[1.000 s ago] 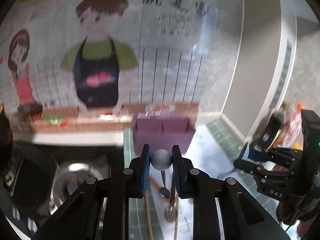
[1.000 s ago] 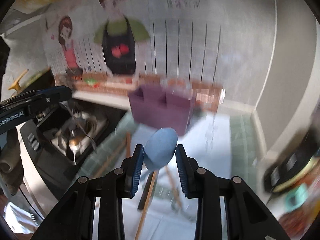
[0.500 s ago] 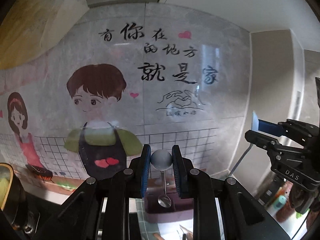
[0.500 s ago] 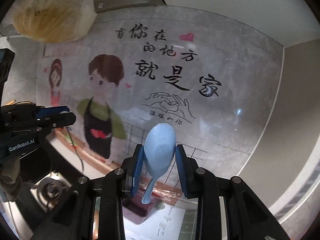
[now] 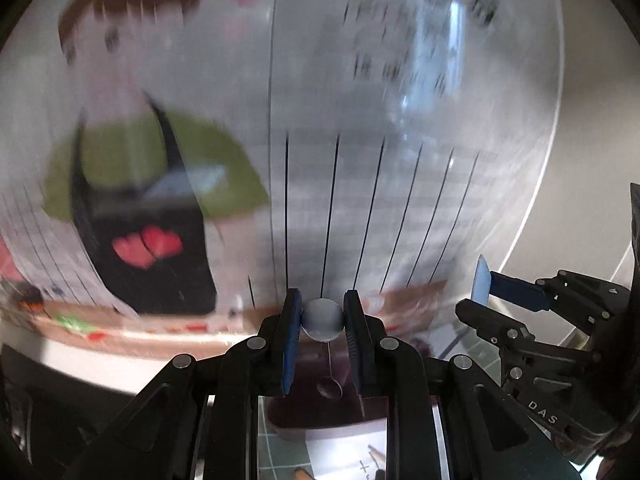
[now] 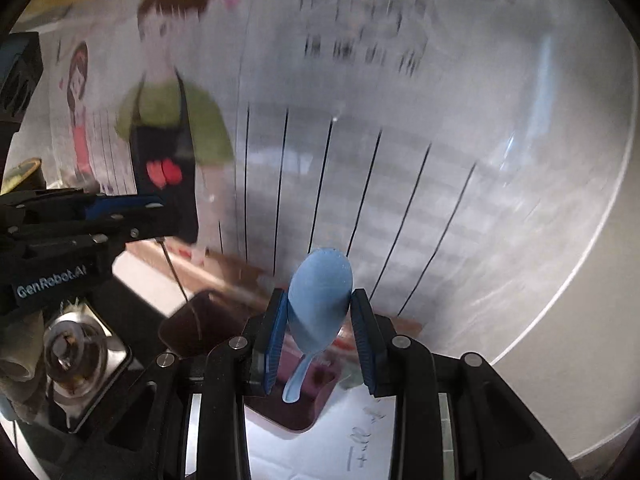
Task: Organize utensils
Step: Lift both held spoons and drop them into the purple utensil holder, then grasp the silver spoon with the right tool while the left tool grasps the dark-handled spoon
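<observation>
Purple utensil holder [image 6: 280, 404] sits low in both wrist views, against the cartoon wall mural [image 6: 168, 148]; it serves as the landmark

Right gripper [image 6: 320, 320] pinches the bowl of the blue rice paddle [image 6: 318, 300], handle hanging just above the holder

Left gripper [image 5: 322, 320] is clamped on the metal ladle [image 5: 322, 319], with its stem dangling above the holder

Judgement: both tools are being carried to the slots. Keep each one vertical, lower the tip inside a compartment, and only then loosen the fingers
</observation>
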{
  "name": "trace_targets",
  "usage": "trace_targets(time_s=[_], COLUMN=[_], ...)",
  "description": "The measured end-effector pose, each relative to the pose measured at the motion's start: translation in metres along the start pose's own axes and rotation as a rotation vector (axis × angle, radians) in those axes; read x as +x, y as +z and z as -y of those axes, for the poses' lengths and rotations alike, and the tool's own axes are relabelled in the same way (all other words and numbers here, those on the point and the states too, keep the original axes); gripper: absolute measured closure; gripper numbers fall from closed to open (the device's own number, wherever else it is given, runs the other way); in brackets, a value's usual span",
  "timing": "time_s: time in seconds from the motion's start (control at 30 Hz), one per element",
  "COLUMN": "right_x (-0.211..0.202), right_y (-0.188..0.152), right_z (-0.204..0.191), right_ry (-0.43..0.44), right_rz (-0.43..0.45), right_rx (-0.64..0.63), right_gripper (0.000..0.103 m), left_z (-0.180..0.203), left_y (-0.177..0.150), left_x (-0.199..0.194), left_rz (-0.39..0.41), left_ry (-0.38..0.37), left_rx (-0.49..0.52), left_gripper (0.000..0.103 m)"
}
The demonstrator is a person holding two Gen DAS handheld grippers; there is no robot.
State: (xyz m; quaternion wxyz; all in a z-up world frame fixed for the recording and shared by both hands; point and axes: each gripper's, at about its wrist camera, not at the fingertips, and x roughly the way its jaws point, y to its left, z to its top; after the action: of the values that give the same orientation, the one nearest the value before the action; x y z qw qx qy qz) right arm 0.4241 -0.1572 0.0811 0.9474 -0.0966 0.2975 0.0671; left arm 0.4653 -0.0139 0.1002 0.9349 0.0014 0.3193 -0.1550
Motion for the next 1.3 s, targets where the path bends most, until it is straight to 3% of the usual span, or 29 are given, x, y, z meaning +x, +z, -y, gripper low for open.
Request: trace_targets(time_s=[0.27,0.33,0.37,0.4,0.6,0.8,1.2,1.3], right_x=[0.057,0.064,0.064,0.061,0.031,-0.02,-0.049,-0.051], right_y=[-0.033,-0.04,-0.042,-0.044,-0.042,-0.049,-0.117,-0.132], right_z=[-0.002,0.0,0.002,0.003,0.007,0.002,-0.038,-0.04], right_ry=[0.089,0.115,0.115,0.104,0.088,0.07,0.055,0.03], right_rz=[-0.159,-0.19,-0.193,-0.183,-0.124,-0.045,-0.126,-0.145], right_rx=[0.059,0.082,0.096,0.108,0.103,0.101,0.045,0.054], right_gripper=[0.069,0.054,0.04,0.033,0.032,0.013,0.013,0.008], left_z=[-0.012,-0.014,-0.014,-0.015,-0.023,-0.019,0.005,0.008], left_y=[-0.044,-0.047,-0.049,-0.05,-0.044,-0.056,-0.134,-0.156], left_x=[0.071,0.077,0.079,0.078,0.049,-0.003,-0.04,-0.042], left_rz=[-0.161,-0.181,-0.188,-0.187,-0.144,-0.097,-0.186,-0.224], left_ry=[-0.025,-0.026,-0.027,-0.025,0.008,0.048,0.008,-0.008], left_rx=[-0.053,-0.068,-0.073,-0.076,-0.099,-0.079,-0.065,-0.071], left_gripper=[0.078,0.067,0.061,0.051,0.041,0.036,0.032,0.032])
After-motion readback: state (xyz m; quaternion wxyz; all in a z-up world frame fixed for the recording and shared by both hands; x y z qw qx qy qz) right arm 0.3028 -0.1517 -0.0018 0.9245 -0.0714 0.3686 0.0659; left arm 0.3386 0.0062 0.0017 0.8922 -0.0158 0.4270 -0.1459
